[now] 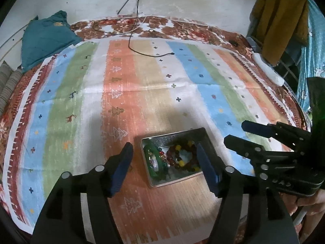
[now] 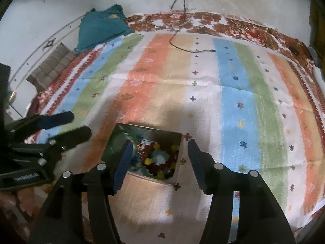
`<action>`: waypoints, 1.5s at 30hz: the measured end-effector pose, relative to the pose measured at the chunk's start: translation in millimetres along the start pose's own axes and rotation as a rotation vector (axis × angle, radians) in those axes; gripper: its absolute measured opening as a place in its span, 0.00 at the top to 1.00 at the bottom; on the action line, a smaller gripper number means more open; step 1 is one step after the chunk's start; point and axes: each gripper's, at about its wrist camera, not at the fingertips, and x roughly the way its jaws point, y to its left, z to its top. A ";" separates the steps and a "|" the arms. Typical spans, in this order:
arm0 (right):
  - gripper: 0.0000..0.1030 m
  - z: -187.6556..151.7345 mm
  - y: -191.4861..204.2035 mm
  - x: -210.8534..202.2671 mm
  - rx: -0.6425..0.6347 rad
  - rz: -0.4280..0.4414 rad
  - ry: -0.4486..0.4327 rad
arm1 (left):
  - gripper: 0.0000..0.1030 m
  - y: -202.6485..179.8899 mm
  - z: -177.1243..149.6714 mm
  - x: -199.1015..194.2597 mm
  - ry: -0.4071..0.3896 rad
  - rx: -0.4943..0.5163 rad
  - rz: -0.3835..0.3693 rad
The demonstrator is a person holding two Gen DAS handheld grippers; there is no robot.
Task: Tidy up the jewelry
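Both claws, left [image 1: 164, 162] and right [image 2: 158, 158], mine, spread empty over metal tin [image 1: 174, 180]; bead bracelets [image 1: 182, 156] inside, sorting apparently near complete.

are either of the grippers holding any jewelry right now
No. Both the left gripper and right gripper are open and empty above the metal tin of bracelets.

Striped cloth [image 1: 142, 85] beyond the metal tin [image 1: 154, 140] lies bare; black cable [image 1: 142, 51] crosses far end.
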 end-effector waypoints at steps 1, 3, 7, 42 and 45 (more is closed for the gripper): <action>0.40 -0.2 0.8 -2.2 -0.005 0.000 -0.003 | 0.35 0.0 -0.4 -1.8 -0.002 0.005 0.000; 0.38 -1.6 3.0 -4.6 -0.024 -0.017 0.000 | 0.30 -0.3 -1.9 -4.2 -0.005 0.009 -0.002; 0.35 -4.7 3.6 -8.4 -0.032 -0.024 0.010 | 0.25 0.5 -5.3 -12.2 -0.017 0.019 -0.011; 0.05 -47.1 -3.9 -52.6 -0.036 0.007 -0.086 | 0.05 -7.9 -38.7 -37.8 -0.069 0.092 0.058; 0.05 -48.8 -1.7 -55.4 -0.038 -0.004 -0.097 | 0.05 -7.9 -39.5 -41.4 -0.084 0.088 0.054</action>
